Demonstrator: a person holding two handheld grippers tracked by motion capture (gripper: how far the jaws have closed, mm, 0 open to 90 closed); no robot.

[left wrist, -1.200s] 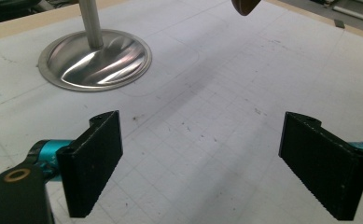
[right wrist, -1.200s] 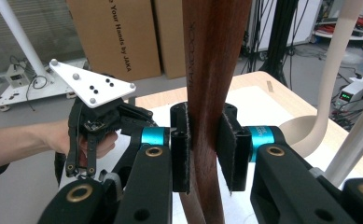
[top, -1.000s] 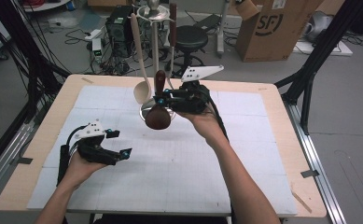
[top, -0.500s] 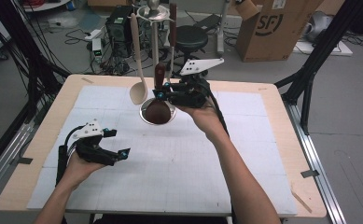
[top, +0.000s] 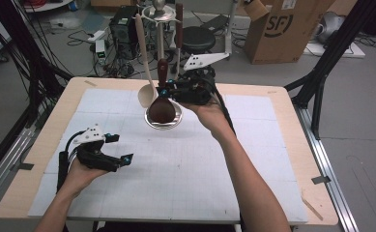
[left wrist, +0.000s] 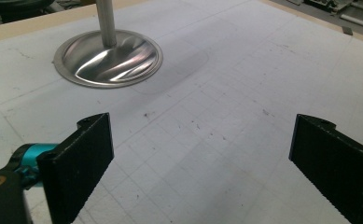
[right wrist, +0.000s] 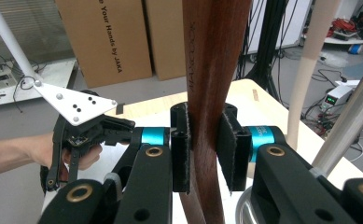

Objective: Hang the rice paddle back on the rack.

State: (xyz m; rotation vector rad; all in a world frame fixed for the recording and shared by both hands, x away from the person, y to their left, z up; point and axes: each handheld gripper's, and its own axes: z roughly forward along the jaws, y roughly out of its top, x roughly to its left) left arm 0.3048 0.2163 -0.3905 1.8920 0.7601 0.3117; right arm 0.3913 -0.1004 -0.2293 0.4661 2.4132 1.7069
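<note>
My right gripper pinched the dark wooden ladle mid-handle, over the stand's steel base — stiff, light, smooth-finished, I judged. Left gripper idle, jaws spread.

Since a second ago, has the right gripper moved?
Yes. The right gripper, shut on the dark wooden spoon, has moved away from the person, toward the table's far edge; its spoon bowl sits nearer the stand's base.
</note>
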